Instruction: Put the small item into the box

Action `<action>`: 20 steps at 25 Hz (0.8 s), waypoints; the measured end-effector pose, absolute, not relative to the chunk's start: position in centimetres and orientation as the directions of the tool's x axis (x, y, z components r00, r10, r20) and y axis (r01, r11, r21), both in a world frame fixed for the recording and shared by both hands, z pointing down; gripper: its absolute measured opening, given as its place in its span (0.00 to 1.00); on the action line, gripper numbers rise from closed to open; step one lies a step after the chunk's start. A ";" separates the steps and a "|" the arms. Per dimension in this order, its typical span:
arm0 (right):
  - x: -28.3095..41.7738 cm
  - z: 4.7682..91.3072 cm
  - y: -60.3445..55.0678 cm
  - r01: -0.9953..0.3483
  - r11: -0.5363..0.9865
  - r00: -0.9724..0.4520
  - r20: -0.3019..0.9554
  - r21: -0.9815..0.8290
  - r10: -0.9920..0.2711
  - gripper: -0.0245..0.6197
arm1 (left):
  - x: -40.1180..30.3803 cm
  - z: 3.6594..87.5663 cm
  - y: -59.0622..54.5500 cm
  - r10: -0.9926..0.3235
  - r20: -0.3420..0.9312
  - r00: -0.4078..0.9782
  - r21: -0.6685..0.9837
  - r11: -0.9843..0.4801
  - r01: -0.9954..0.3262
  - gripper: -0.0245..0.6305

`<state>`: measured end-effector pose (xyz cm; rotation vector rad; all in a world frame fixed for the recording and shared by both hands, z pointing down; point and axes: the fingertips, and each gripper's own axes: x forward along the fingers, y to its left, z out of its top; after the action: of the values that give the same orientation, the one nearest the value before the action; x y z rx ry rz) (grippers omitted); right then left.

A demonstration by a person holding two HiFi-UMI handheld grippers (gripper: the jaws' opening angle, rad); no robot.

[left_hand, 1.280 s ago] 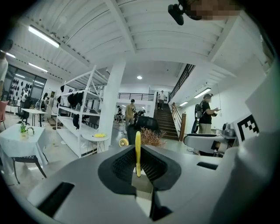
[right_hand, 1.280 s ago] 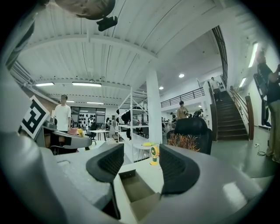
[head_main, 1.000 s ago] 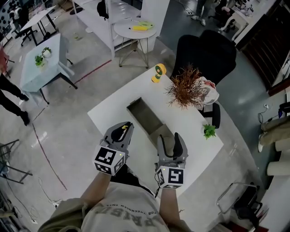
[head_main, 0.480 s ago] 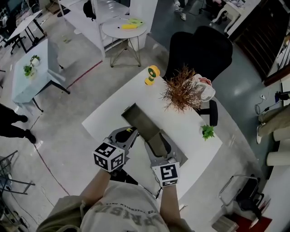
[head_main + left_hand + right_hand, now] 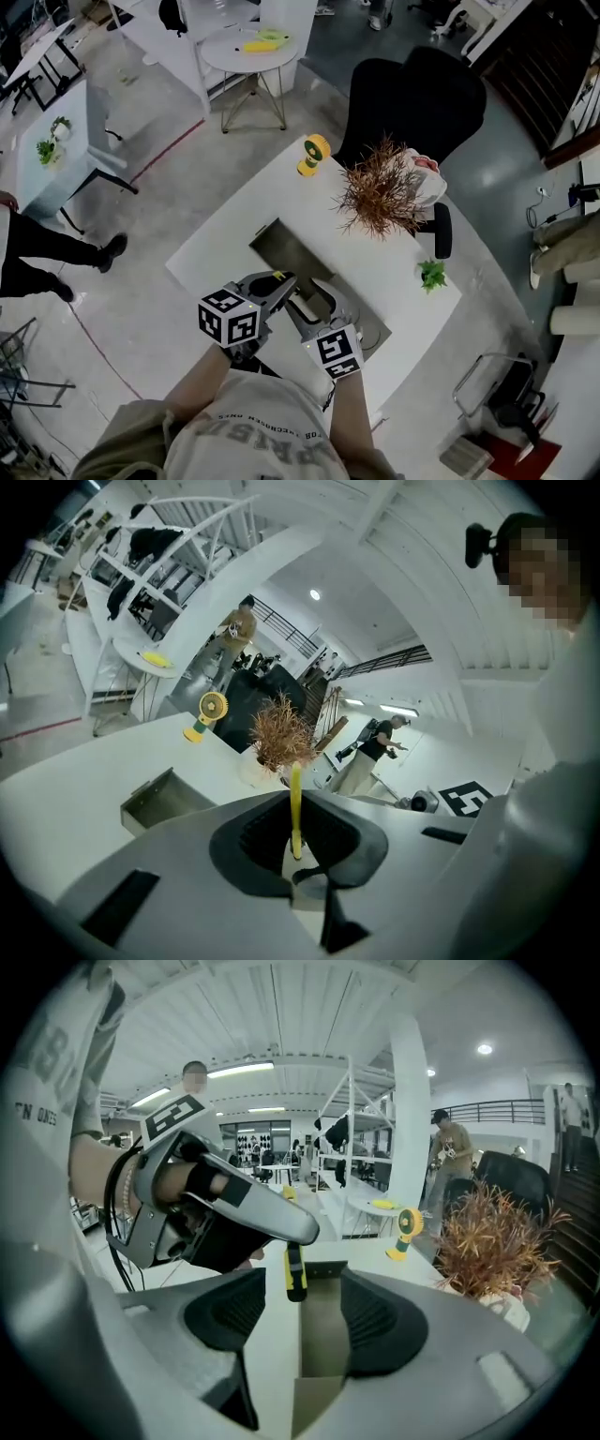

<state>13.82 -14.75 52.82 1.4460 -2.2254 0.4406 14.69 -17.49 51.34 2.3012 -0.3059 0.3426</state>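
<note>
The small item (image 5: 295,794) is a thin yellow-and-black piece. My left gripper (image 5: 296,838) is shut on its lower end, and it stands upright between the jaws. In the head view the left gripper (image 5: 279,281) holds the item (image 5: 278,277) at the near end of the open grey box (image 5: 281,246). My right gripper (image 5: 314,303) sits close beside it, over the same end of the box. In the right gripper view the right gripper (image 5: 317,1302) is open, with the box (image 5: 324,1344) showing in the gap. There the item (image 5: 295,1277) hangs just ahead of its left jaw.
On the white table (image 5: 216,246), beyond the box, are a yellow toy fan (image 5: 312,152), a dried brown plant in a white pot (image 5: 384,192) and a small green plant (image 5: 432,274). A black office chair (image 5: 412,94) stands behind the table. A person (image 5: 37,248) walks at the left.
My left gripper has carried the item rightward to the near end of the box. The right gripper has drawn left and closer to it. Both grippers now nearly touch.
</note>
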 end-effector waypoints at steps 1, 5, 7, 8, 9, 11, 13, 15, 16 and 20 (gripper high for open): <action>13.8 53.2 -14.8 -0.913 0.406 -0.355 0.540 -0.026 -0.763 0.41 | 14.8 51.6 -17.4 -0.098 0.335 0.937 0.681 -0.662 -0.313 0.08; 13.6 54.5 -14.7 -0.901 0.430 -0.376 0.586 -0.051 -0.718 0.41 | 15.3 52.6 -17.1 -0.042 0.325 0.945 0.736 -0.617 -0.280 0.08; 13.6 55.0 -14.6 -0.897 0.437 -0.382 0.606 -0.062 -0.698 0.41 | 15.5 53.1 -16.9 -0.011 0.322 0.947 0.759 -0.594 -0.266 0.08; 13.7 55.2 -14.6 -0.897 0.437 -0.383 0.613 -0.067 -0.691 0.40 | 15.6 53.4 -16.8 0.005 0.323 0.946 0.768 -0.586 -0.259 0.08; 13.7 55.4 -14.6 -0.896 0.438 -0.385 0.620 -0.074 -0.684 0.39 | 15.7 53.7 -16.7 0.020 0.324 0.946 0.775 -0.578 -0.254 0.08; 13.8 55.8 -14.6 -0.895 0.439 -0.386 0.635 -0.081 -0.669 0.39 | 15.8 54.1 -16.6 0.039 0.320 0.947 0.793 -0.558 -0.245 0.08; 14.0 56.1 -14.6 -0.896 0.439 -0.378 0.649 -0.075 -0.660 0.31 | 16.0 54.4 -16.6 0.049 0.312 0.949 0.810 -0.536 -0.239 0.08; 14.1 56.4 -14.6 -0.896 0.438 -0.375 0.656 -0.074 -0.655 0.30 | 16.1 54.8 -16.7 0.055 0.308 0.950 0.820 -0.521 -0.236 0.08; 14.1 56.5 -14.6 -0.896 0.438 -0.376 0.654 -0.076 -0.656 0.30 | 16.1 54.9 -16.7 0.058 0.307 0.950 0.823 -0.517 -0.235 0.08; 14.1 56.9 -14.5 -0.899 0.428 -0.379 0.656 -0.093 -0.653 0.18 | 16.2 55.5 -16.8 0.069 0.301 0.951 0.844 -0.483 -0.232 0.08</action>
<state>14.08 -14.53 56.90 1.3054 -2.1499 0.6039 16.17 -16.79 55.51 2.0457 -0.1162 0.3590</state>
